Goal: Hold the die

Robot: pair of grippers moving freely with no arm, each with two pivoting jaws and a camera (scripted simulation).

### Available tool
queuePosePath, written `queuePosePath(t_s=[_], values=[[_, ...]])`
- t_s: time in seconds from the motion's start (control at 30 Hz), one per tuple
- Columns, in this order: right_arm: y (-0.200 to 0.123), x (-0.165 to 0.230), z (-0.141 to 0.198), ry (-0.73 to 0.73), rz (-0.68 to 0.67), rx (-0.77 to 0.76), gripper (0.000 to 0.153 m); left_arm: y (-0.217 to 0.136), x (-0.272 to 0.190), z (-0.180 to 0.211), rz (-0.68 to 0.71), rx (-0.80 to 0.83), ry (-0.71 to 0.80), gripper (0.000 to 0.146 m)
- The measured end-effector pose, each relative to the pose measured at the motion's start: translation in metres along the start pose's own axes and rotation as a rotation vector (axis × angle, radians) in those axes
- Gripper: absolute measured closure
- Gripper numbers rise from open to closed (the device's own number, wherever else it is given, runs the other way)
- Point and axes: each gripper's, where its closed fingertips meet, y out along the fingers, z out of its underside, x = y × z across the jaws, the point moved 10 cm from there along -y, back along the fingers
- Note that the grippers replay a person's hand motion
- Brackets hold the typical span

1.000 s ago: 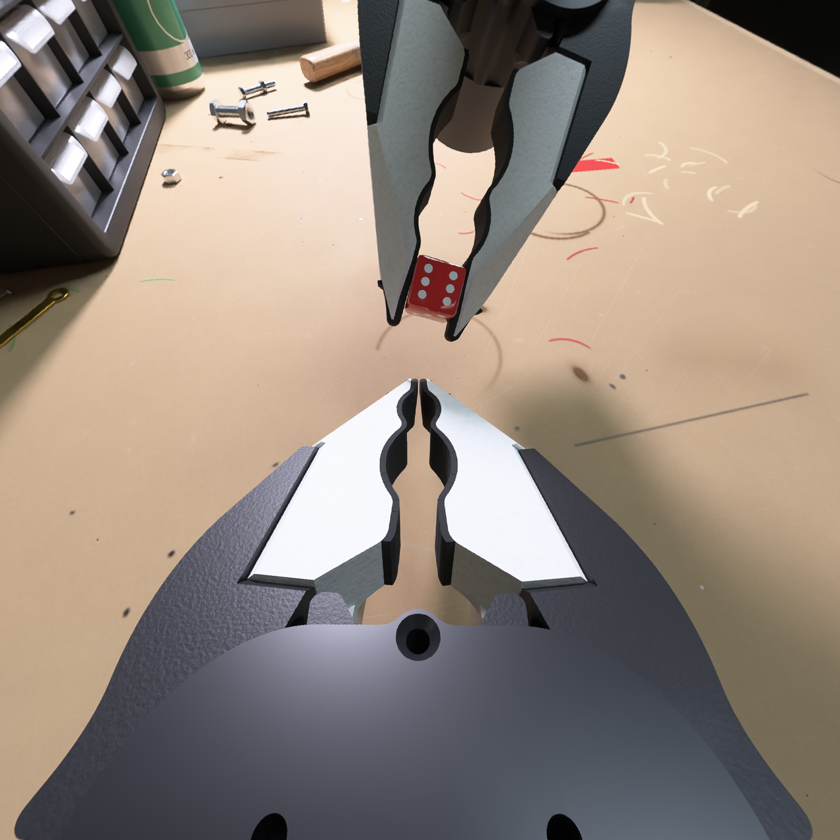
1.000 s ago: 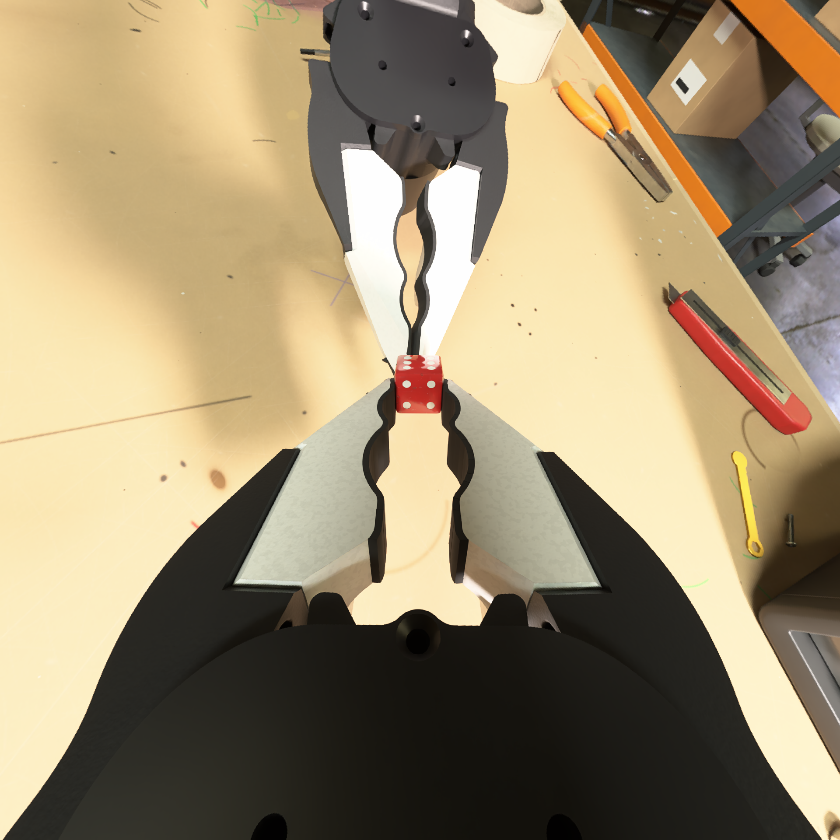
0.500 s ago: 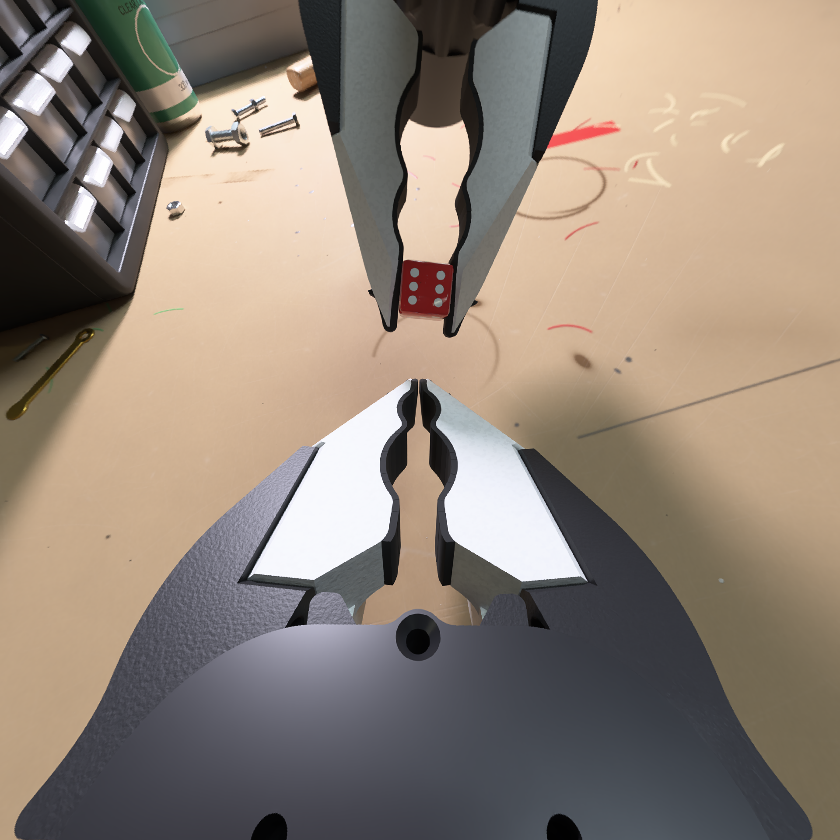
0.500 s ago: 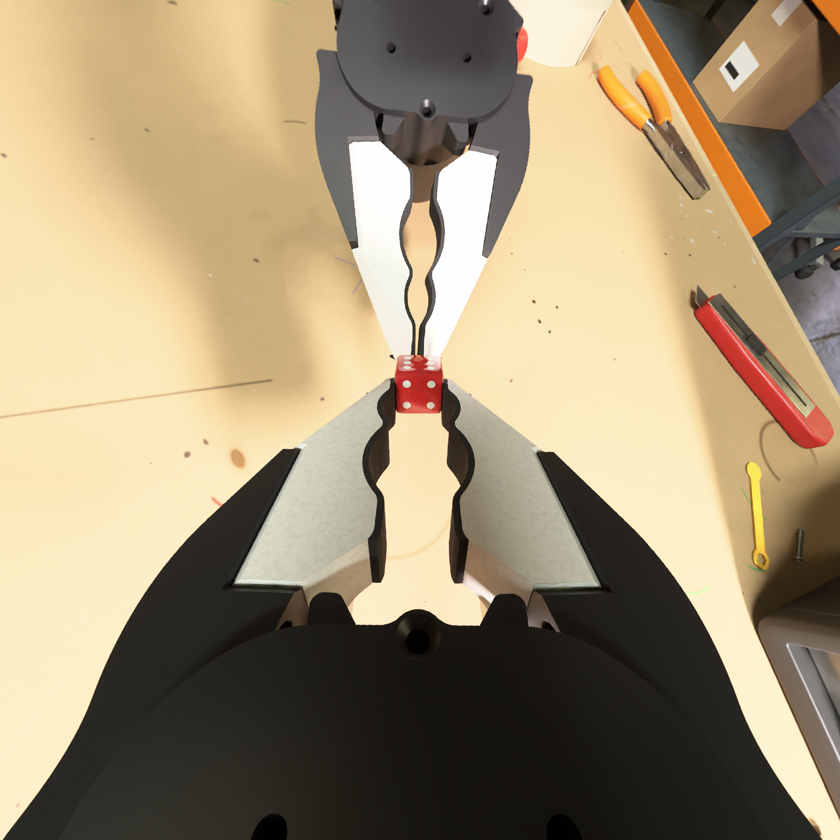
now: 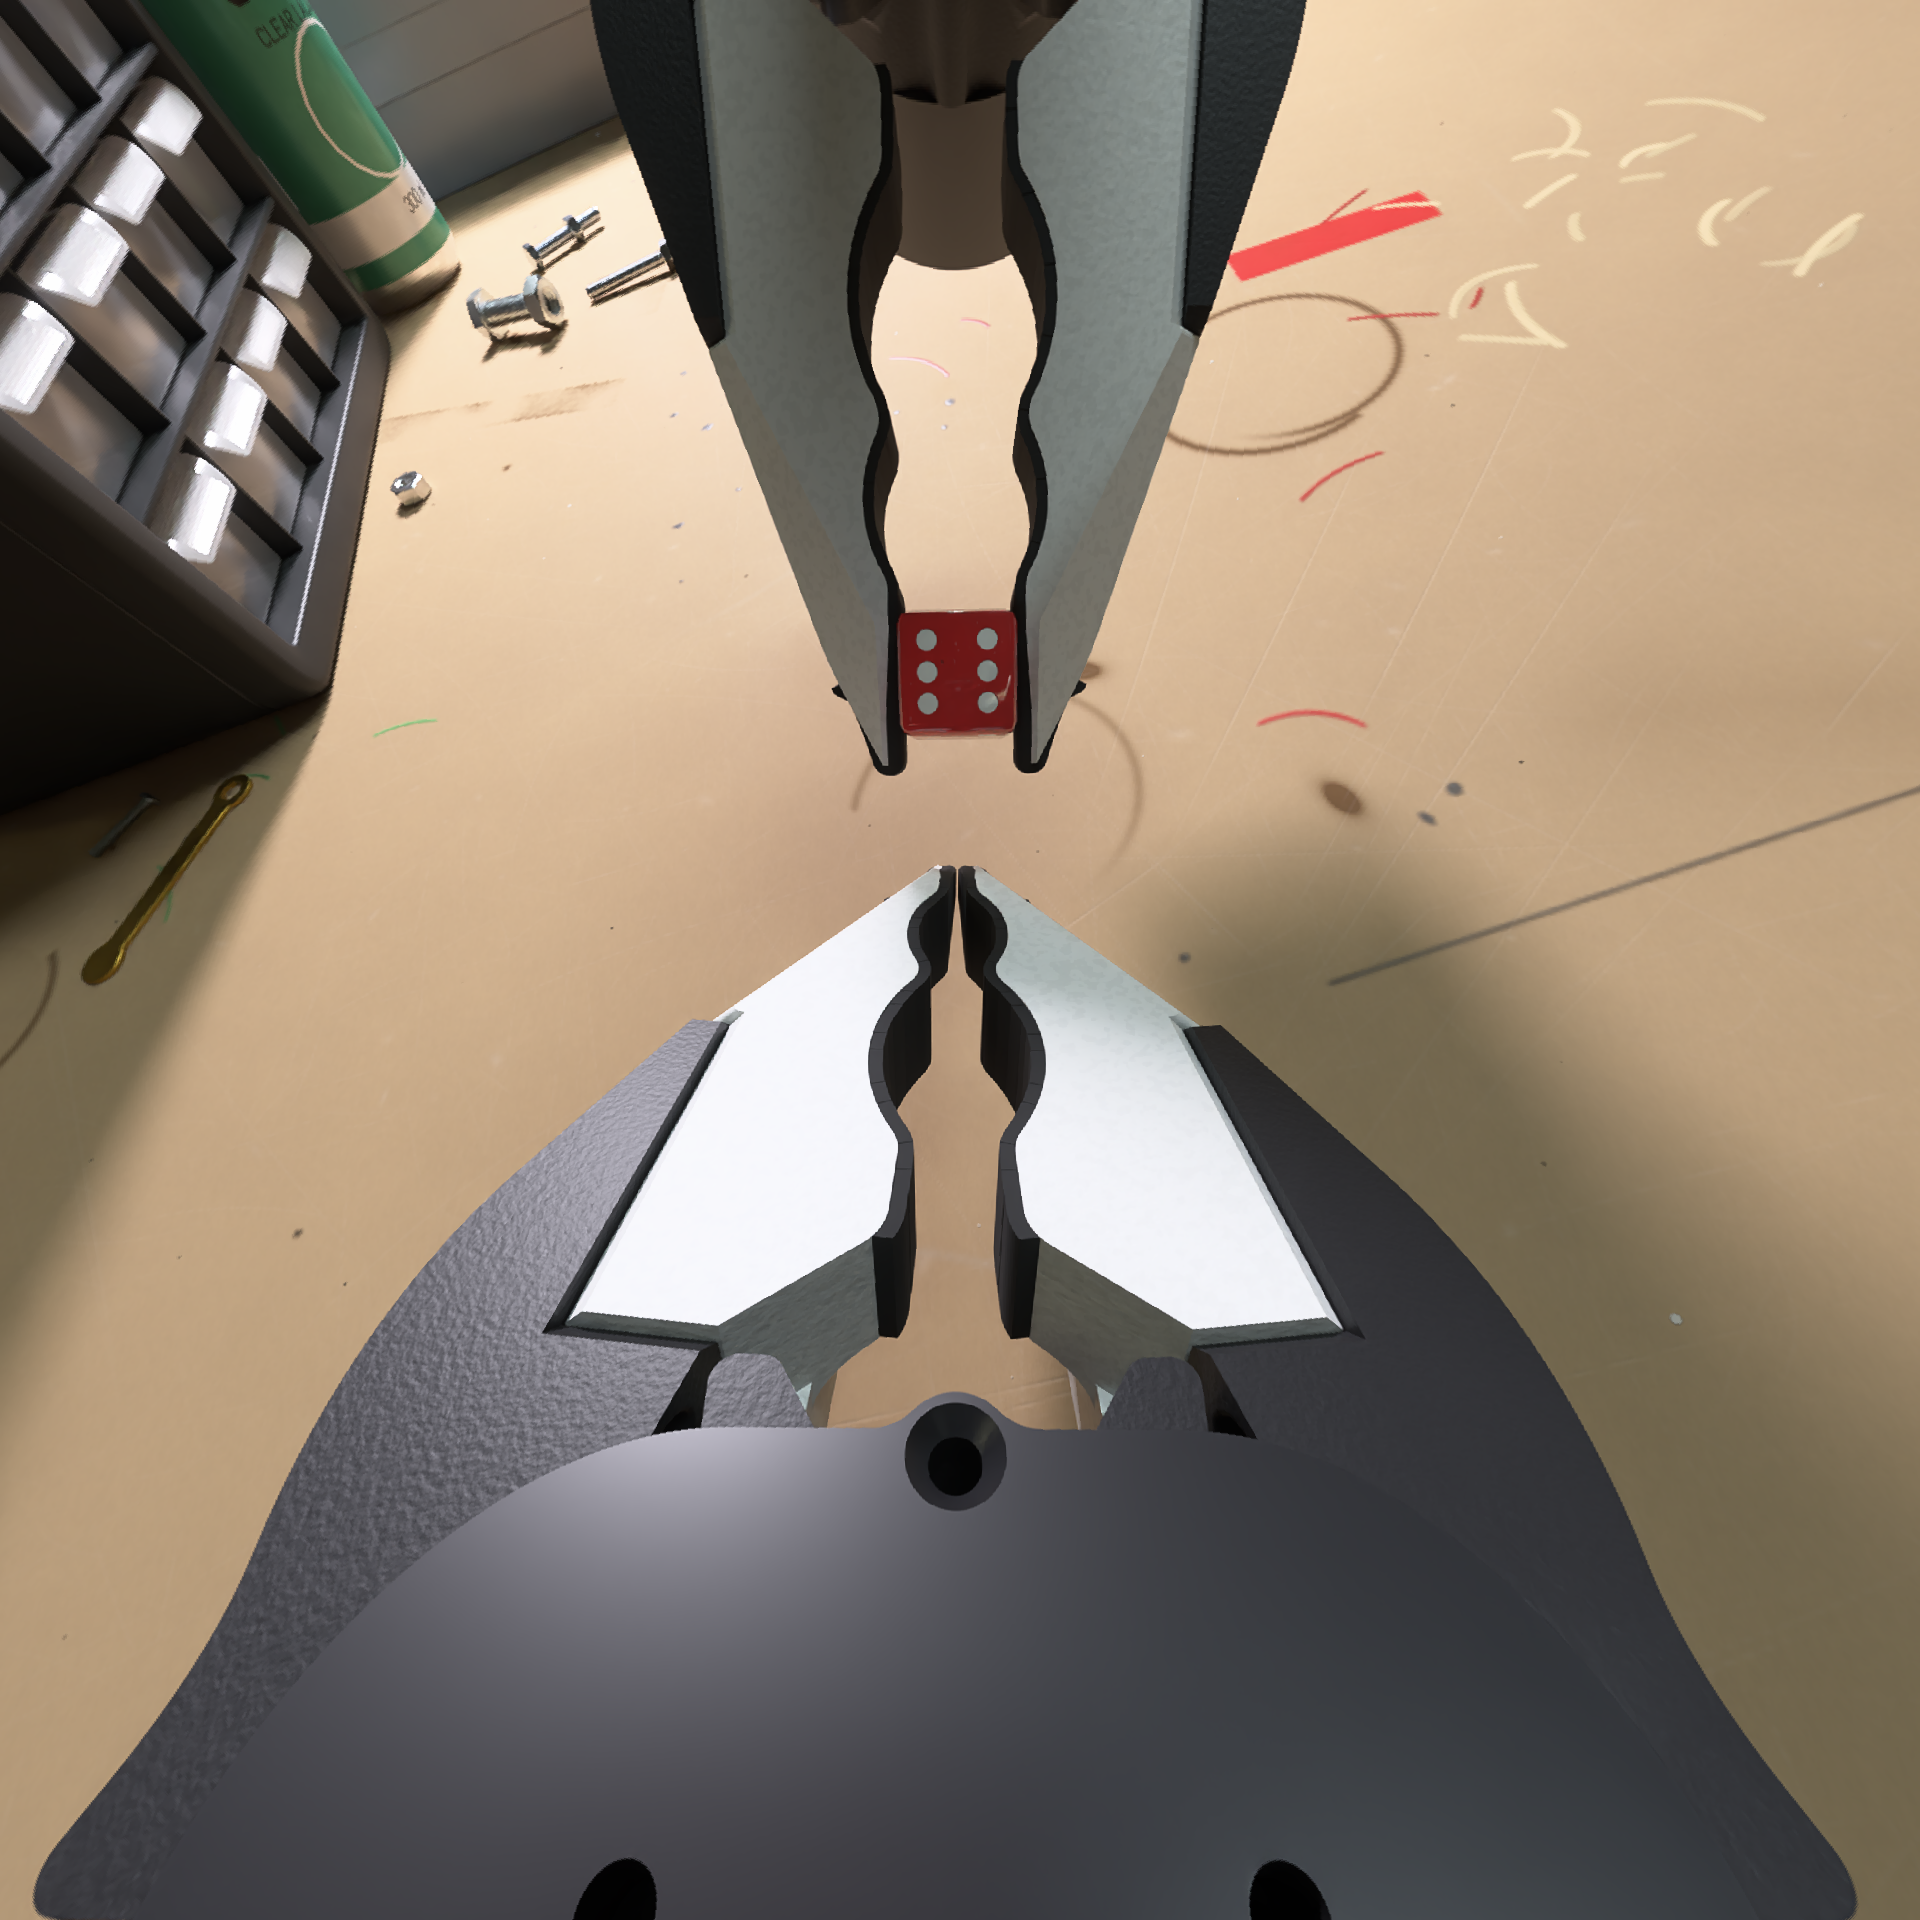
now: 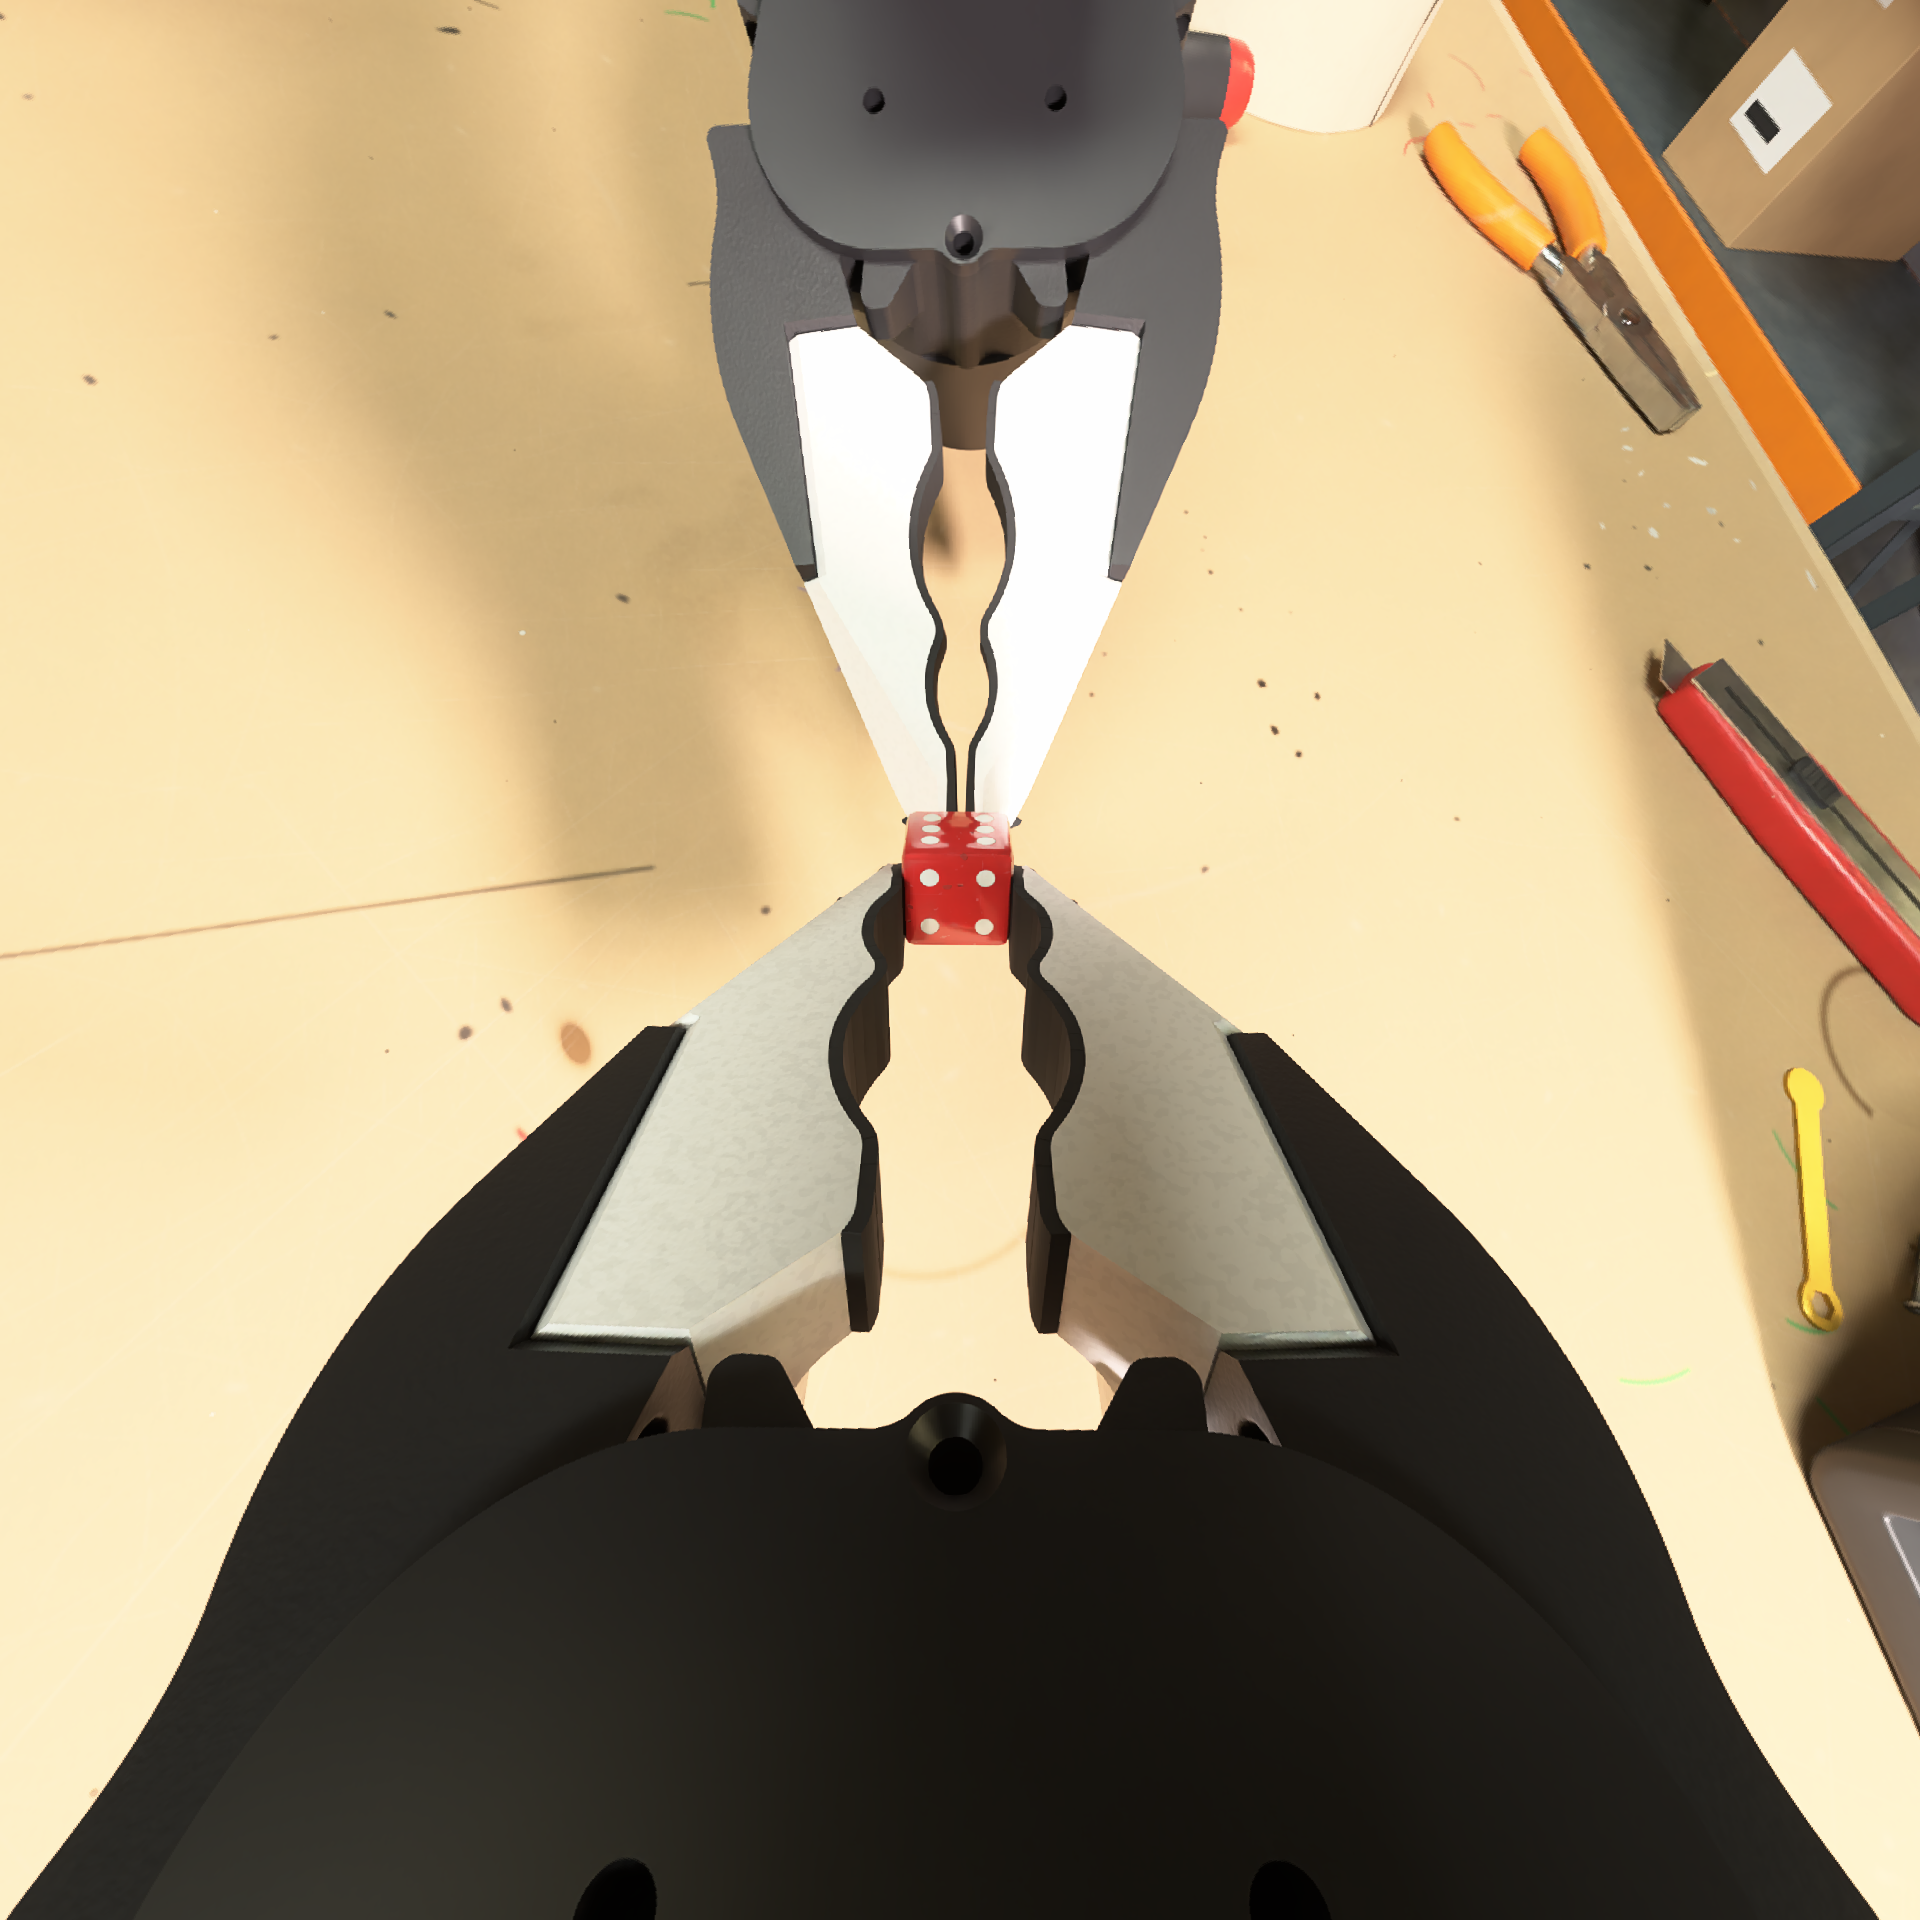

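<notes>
A small red die (image 6: 957,883) with white pips sits clamped between the tips of my right gripper (image 6: 957,904), held above the tan workbench. In the left wrist view the die (image 5: 956,673) shows straight ahead between the right gripper's (image 5: 956,764) fingers. My left gripper (image 5: 953,875) is shut and empty, its tips a short way in front of the die and pointing at it. In the right wrist view the left gripper (image 6: 958,805) shows just beyond the die, its tips closed together.
A dark drawer cabinet (image 5: 135,395), a green can (image 5: 343,156), bolts (image 5: 520,301), a nut (image 5: 410,488) and a brass cotter pin (image 5: 166,883) lie left. Orange pliers (image 6: 1558,260), a red utility knife (image 6: 1797,821), a yellow pin (image 6: 1813,1205) and the table edge (image 6: 1683,270) lie right.
The two grippers have come level and square to each other, nose to nose. The die stays clamped in the right gripper. The left gripper stays shut.
</notes>
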Motion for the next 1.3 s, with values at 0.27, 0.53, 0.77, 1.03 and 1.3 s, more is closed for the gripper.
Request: queuePosePath(t_s=[0.27, 0.53, 0.77, 1.03, 1.3], values=[[0.0, -0.002, 0.0, 0.011, 0.012, -0.001, 0.134, 0.0, 0.003, 0.001, 0.014, -0.013, -0.046, 0.146], [-0.004, -0.016, 0.006, 0.122, -0.065, -0.084, 0.134, -0.001, 0.01, 0.003, 0.05, -0.077, -0.148, 0.145], [-0.004, -0.039, 0.019, 0.308, -0.258, -0.114, 0.134, 0.006, 0.022, 0.002, 0.183, -0.075, -0.422, 0.146], [-0.001, -0.046, 0.025, 0.34, -0.311, -0.144, 0.134, 0.009, 0.026, 0.008, 0.233, -0.084, -0.557, 0.146], [-0.005, -0.051, 0.025, 0.348, -0.285, -0.236, 0.134, 0.011, 0.03, 0.014, 0.272, -0.061, -0.669, 0.146]])
